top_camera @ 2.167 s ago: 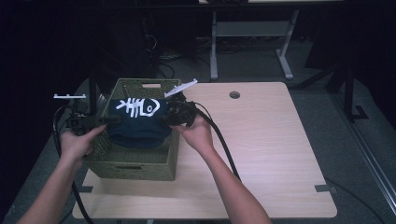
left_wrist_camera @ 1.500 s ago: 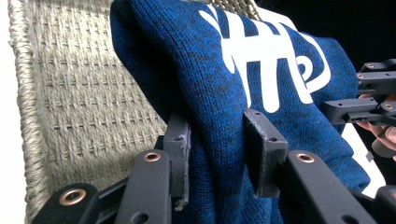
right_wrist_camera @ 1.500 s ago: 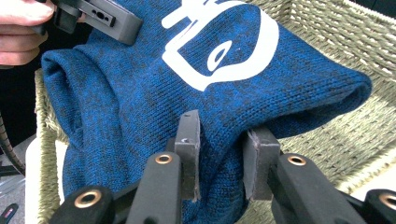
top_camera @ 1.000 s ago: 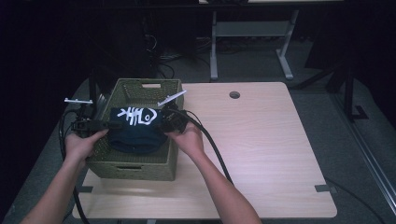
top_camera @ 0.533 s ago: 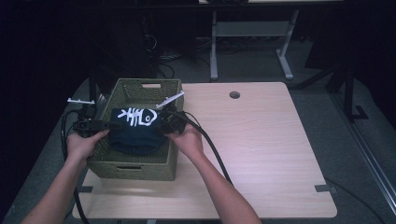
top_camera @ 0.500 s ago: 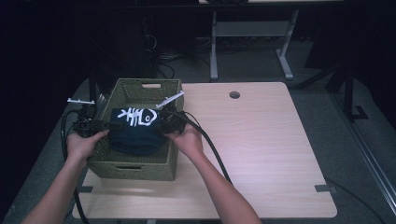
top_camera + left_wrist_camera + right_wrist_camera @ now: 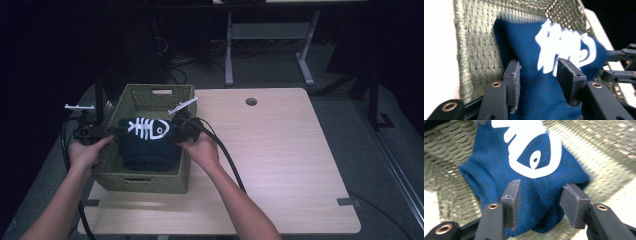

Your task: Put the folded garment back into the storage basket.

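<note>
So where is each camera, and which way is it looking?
High view: above the table, looking forward and down; both forearms, left hand and right hand come in from the bottom.
Left gripper view: on the left gripper, looking into the basket; its two black jaws show, open.
Right gripper view: on the right gripper, looking down; its jaws show, open.
All three share the blue cloth with the white fish.
</note>
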Available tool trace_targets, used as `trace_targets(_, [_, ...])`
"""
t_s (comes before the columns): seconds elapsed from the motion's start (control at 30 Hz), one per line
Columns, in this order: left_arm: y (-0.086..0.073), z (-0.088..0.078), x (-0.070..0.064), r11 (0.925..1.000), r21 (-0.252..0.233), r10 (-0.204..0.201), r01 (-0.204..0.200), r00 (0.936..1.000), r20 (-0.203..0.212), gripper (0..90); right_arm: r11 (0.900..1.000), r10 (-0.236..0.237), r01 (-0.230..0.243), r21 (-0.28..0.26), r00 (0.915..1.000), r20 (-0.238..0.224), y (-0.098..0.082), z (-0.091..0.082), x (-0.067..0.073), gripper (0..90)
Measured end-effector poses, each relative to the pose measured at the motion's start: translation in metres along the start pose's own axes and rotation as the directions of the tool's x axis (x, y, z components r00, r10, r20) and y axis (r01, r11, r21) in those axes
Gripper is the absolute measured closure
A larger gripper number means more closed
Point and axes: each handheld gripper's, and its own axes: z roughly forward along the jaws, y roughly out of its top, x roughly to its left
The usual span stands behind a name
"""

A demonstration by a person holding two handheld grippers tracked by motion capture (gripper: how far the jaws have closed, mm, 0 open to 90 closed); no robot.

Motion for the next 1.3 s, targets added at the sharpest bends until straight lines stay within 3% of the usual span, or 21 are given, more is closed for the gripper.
trace_targets(0.07, [0.0,-0.002,0.0,0.9997,-0.009,0.021,-0.021,0.9998,-0.005,55.1,1.0,-0.006,0.006,-0.013,0.9999,0.011,0.0,-0.002,-0.001,50.2])
trace_targets(0.3, [-0.001,-0.006,-0.007,0.9991,-0.034,0.026,-0.026,0.9993,0.027,55.6,0.999,-0.005,0.006,-0.041,0.9998,0.02,0.004,-0.018,-0.004,49.5])
trace_targets(0.47, [0.001,-0.008,-0.022,0.9967,-0.05,0.067,-0.063,0.9954,0.069,56.1,0.999,-0.004,0.005,-0.052,0.9998,0.021,0.003,-0.033,-0.009,49.3])
trace_targets(0.6, [0.003,-0.007,-0.037,0.9926,-0.059,0.11,-0.106,0.9911,0.075,56.1,0.998,-0.007,0.007,-0.062,1.0,0.006,0.002,-0.044,-0.011,48.3])
trace_targets(0.7, [0.003,-0.005,-0.046,0.9875,-0.056,0.15,-0.147,0.987,0.056,55.3,0.997,0.005,-0.006,-0.076,0.9999,-0.01,0.001,-0.053,-0.014,47.6])
trace_targets(0.93, [0.001,0.0,-0.059,0.9865,-0.078,0.152,-0.144,0.9837,0.097,55.0,0.995,0.01,-0.012,-0.096,0.9998,-0.02,-0.008,-0.069,-0.025,45.9])
trace_targets(1.3, [-0.002,0.011,-0.082,0.9812,-0.091,0.181,-0.17,0.9752,0.128,46.5,0.991,0.044,-0.048,-0.125,0.9982,-0.041,-0.028,-0.096,-0.048,42.3])
